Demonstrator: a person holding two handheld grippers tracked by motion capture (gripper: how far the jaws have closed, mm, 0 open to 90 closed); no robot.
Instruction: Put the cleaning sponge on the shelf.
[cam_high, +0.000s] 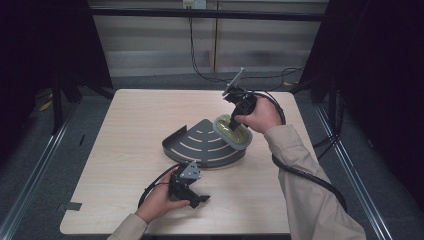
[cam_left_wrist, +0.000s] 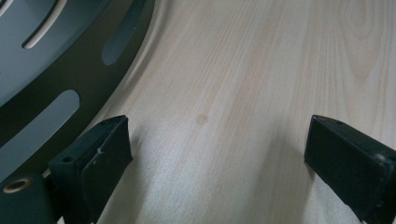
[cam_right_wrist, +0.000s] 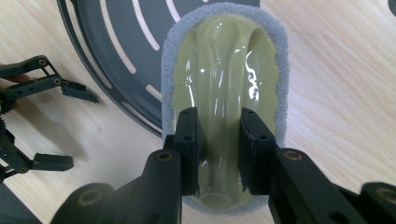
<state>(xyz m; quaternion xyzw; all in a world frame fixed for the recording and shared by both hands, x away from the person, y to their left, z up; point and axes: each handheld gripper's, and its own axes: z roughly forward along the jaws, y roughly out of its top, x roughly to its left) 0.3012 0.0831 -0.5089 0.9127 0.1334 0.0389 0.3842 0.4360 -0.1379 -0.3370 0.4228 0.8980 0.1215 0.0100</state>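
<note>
A dark grey quarter-round slotted rack (cam_high: 200, 145) lies in the middle of the table. My right gripper (cam_high: 235, 122) points down at the rack's right edge. In the right gripper view its jaws (cam_right_wrist: 218, 116) are shut on the raised yellow-green handle of a scrubber (cam_right_wrist: 224, 60) with a grey sponge rim. The scrubber (cam_high: 233, 132) is tilted, partly over the rack (cam_right_wrist: 116, 42) and partly over the table. My left gripper (cam_high: 200, 197) rests low near the rack's front edge. It stands open (cam_left_wrist: 219, 135) over bare wood, with the rack's rim (cam_left_wrist: 60, 70) just to its left.
The light wooden table (cam_high: 135, 125) has free room on its left half and along its front. Black cables trail from both grippers, and dark floor and frame rails surround the table. The left gripper (cam_right_wrist: 77, 129) shows open at the left of the right gripper view.
</note>
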